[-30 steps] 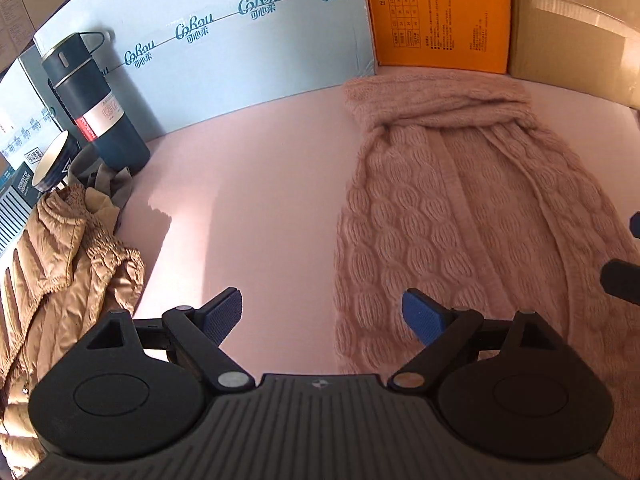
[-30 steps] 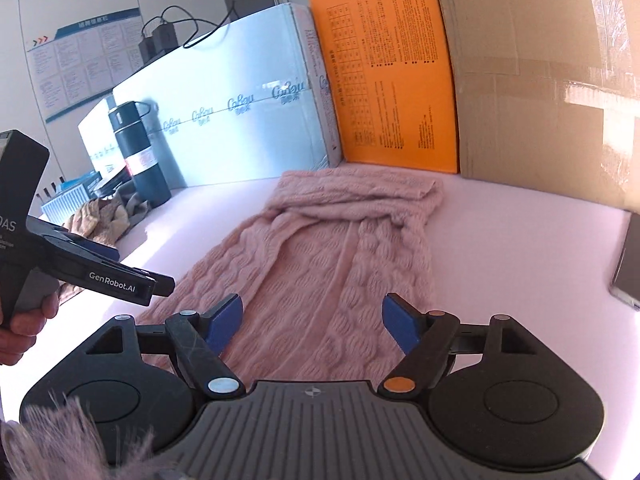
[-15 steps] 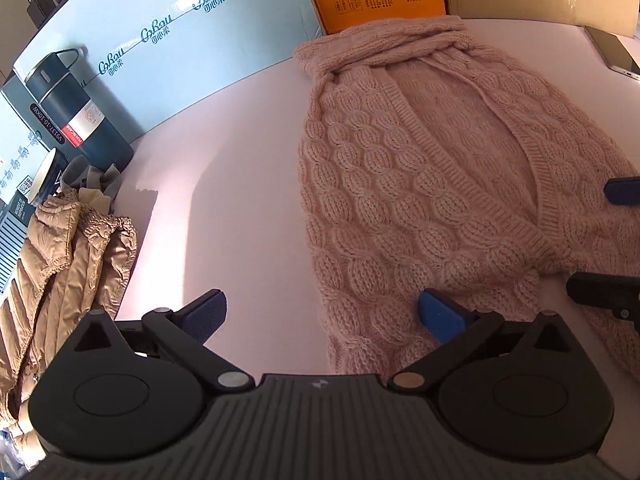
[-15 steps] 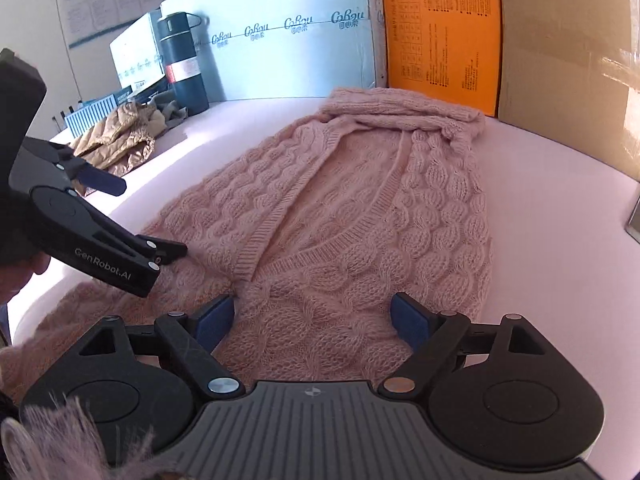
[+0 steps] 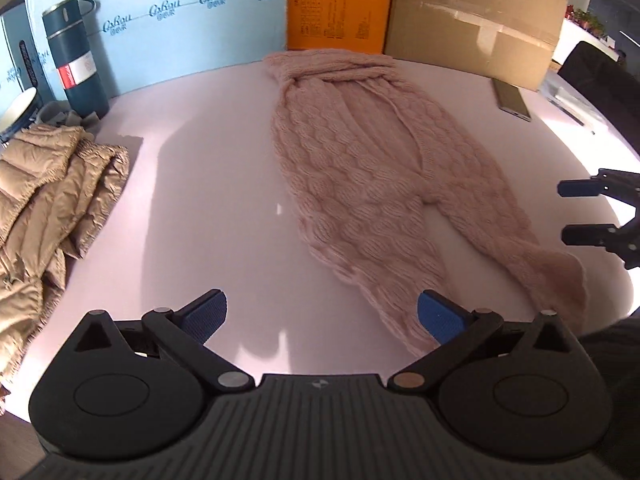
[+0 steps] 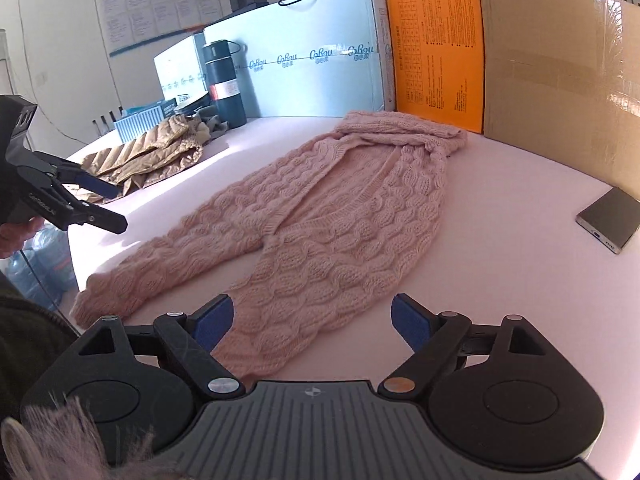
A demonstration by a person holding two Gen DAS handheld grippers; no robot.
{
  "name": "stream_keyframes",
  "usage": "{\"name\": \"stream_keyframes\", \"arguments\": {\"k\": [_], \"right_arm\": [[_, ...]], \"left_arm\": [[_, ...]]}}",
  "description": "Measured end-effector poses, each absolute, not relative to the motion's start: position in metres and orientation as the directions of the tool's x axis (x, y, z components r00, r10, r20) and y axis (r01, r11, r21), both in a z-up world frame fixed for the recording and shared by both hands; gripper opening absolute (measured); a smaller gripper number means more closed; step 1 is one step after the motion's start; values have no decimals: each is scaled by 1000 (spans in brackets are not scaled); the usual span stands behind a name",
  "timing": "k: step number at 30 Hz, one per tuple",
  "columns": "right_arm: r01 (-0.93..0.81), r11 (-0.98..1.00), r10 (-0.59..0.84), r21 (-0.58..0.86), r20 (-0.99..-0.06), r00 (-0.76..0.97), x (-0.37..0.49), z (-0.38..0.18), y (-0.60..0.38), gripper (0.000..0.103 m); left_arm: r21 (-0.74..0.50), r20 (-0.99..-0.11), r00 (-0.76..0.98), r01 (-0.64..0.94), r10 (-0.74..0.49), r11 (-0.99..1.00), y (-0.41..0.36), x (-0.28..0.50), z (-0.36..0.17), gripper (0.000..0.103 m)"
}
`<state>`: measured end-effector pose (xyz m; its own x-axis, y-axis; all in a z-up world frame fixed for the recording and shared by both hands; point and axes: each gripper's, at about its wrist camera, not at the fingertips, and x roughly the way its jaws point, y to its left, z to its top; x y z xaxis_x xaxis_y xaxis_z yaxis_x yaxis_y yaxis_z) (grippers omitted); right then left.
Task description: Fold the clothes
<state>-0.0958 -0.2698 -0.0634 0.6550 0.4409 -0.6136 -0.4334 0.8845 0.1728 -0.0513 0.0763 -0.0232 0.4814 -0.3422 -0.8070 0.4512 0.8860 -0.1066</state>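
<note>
cardigan (image 5: 360,168) is seen laid lengthwise on the pink table (image 5: 192,200), narrowed, sides apparently turned in | no crosswise fold is seen | left gripper (image 5: 322,314) and right gripper (image 6: 312,318) are held wide, empty, at the near hem

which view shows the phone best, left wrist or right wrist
The right wrist view. There the phone lies large at the right edge of the pink table, with its near end and ports visible. In the left wrist view the phone is small and far off, near the cardboard box.
</note>
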Motion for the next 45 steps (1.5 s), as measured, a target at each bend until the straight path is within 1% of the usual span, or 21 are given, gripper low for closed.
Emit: {"name": "stream_keyframes", "arguments": {"k": [4, 7, 10, 12, 13, 14, 15, 16, 17, 22, 25, 31, 36, 37, 39, 40, 41, 42, 43, 44, 45], "right_arm": [[-478, 868, 449, 134, -625, 638, -119, -61, -276, 88], [-530, 842, 460, 99, -645, 610, -128, -62, -280, 89], [-577, 814, 473, 75, -662, 581, -131, -64, -281, 89], [-592, 803, 477, 67, -667, 572, -131, -66, -279, 89], [-600, 797, 483, 67, -667, 568, -130, -66, -279, 89], [-607, 791, 490, 67, -664, 565, -129, -66, -279, 89], [-618, 783, 500, 67, -659, 562, -129, -66, -279, 89], [-628, 775, 509, 67, -655, 558, -128, -66, -278, 89], [-638, 767, 518, 67, -651, 554, -128, -67, -277, 89], [-697, 716, 552, 38, -641, 533, -124, -69, -272, 89], [-718, 696, 568, 10, -619, 542, -115, -67, -265, 89], [-742, 671, 616, 4, -559, 554, -77, -59, -235, 89], [-761, 649, 654, -4, -507, 561, -45, -53, -211, 91], [-765, 644, 661, -6, -498, 561, -39, -52, -205, 87], [-787, 616, 656, -35, -531, 537, -23, -60, -185, 78], [-797, 601, 652, -48, -547, 525, -15, -64, -175, 69], [-804, 591, 650, -58, -557, 518, -12, -66, -170, 64], [-809, 584, 645, -63, -569, 510, -6, -70, -163, 62], [-811, 582, 643, -53, -581, 499, 2, -74, -159, 55], [-807, 591, 647, -7, -593, 479, 11, -76, -159, 40], [-800, 599, 652, 40, -605, 458, 21, -79, -159, 31]], "left_arm": [[-217, -828, 371, 479, -420, 851, 61, -82, -29, 103], [-240, -841, 346, 451, -416, 859, 50, -91, -37, 102], [-234, -857, 331, 435, -396, 870, 36, -93, -45, 92], [-203, -872, 320, 451, -370, 869, 25, -97, -48, 72], [-194, -871, 323, 467, -370, 863, 22, -100, -49, 67], [-184, -869, 327, 481, -370, 857, 19, -104, -49, 48], [-175, -862, 344, 488, -373, 855, 18, -107, -48, 24], [-171, -856, 355, 490, -375, 855, 18, -107, -45, 14], [-167, -850, 367, 493, -378, 854, 18, -106, -42, 12], [-147, -816, 424, 504, -392, 851, 20, -104, -27, 10], [-161, -774, 469, 502, -425, 850, 20, -89, -7, 10], [-238, -700, 524, 471, -486, 850, 26, -39, 21, 10], [-280, -665, 558, 430, -497, 858, 37, -4, 34, 10], [-283, -660, 561, 431, -500, 857, 38, 1, 36, 10], [-276, -650, 566, 445, -506, 852, 39, 10, 43, 10], [-273, -645, 569, 452, -510, 849, 40, 15, 46, 10], [-269, -641, 571, 460, -514, 846, 40, 20, 49, 10], [-267, -637, 570, 469, -519, 842, 39, 26, 51, 10], [-263, -632, 570, 479, -525, 837, 39, 31, 52, 10], [-260, -629, 568, 489, -530, 833, 37, 37, 54, 10], [-256, -626, 567, 500, -536, 828, 35, 45, 55, 10]]}}
